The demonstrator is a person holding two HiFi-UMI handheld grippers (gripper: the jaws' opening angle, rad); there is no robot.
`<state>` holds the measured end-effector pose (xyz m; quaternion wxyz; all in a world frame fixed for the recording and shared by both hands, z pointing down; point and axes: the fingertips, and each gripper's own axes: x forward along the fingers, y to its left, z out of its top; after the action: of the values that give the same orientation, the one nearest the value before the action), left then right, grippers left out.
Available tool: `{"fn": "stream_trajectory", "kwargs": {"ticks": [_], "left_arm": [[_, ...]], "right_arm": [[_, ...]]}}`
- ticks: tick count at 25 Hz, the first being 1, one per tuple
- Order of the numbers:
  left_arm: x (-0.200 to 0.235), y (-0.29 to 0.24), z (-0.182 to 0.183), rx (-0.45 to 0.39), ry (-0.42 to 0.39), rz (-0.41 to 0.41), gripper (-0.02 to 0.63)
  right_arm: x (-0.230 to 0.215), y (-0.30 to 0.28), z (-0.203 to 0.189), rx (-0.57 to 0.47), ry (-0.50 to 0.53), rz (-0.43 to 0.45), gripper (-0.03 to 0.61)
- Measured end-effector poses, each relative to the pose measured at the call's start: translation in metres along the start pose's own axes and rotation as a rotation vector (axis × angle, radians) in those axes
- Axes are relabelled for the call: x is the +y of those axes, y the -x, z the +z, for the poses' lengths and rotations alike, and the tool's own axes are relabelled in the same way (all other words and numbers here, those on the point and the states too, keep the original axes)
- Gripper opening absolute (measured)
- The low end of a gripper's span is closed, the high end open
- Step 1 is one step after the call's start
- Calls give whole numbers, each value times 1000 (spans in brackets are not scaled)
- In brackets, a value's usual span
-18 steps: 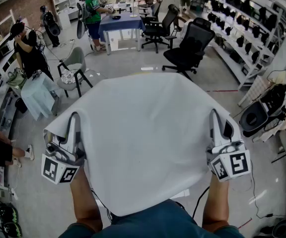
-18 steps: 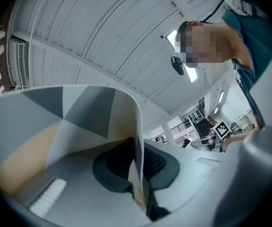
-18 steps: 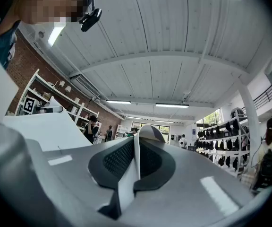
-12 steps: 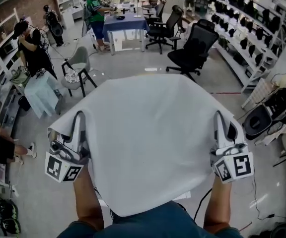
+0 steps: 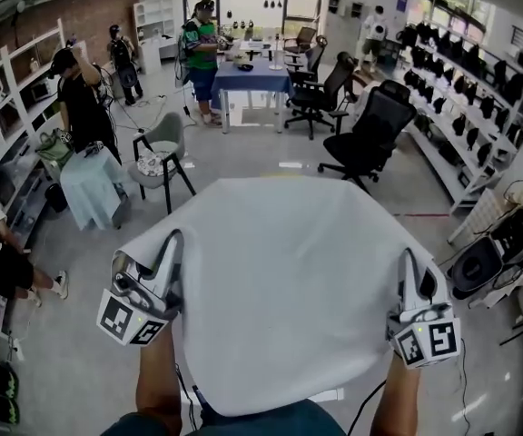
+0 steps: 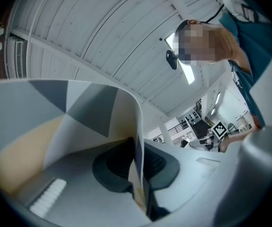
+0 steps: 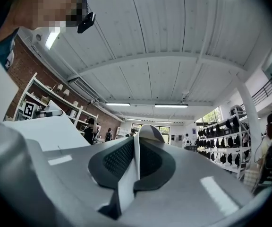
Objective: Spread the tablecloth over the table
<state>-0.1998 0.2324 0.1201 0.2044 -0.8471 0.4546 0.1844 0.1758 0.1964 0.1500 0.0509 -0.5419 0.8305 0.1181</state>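
Left gripper [image 5: 171, 248]: jaws closed tight, with the left edge of the white tablecloth [image 5: 280, 289] pinched between the pads. The cloth spans in the air from these jaws to the right gripper [image 5: 411, 263], whose jaws are clamped on the right edge.

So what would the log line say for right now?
left gripper: shut on tablecloth edge | right gripper: shut on tablecloth edge | tablecloth: held up, spread between them, not laid down yet
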Motion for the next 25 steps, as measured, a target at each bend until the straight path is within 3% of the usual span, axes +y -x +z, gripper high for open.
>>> {"fn": "stream_trajectory", "kwargs": {"ticks": [13,25], "left_arm": [[32,10,-11,-28,60,-9,6],[23,-37,-21,-12,27,23,6]], "right_arm": [[22,-13,-3,12,7,-37,15],[-26,-49,-8,-20,-26,6,14]]}}
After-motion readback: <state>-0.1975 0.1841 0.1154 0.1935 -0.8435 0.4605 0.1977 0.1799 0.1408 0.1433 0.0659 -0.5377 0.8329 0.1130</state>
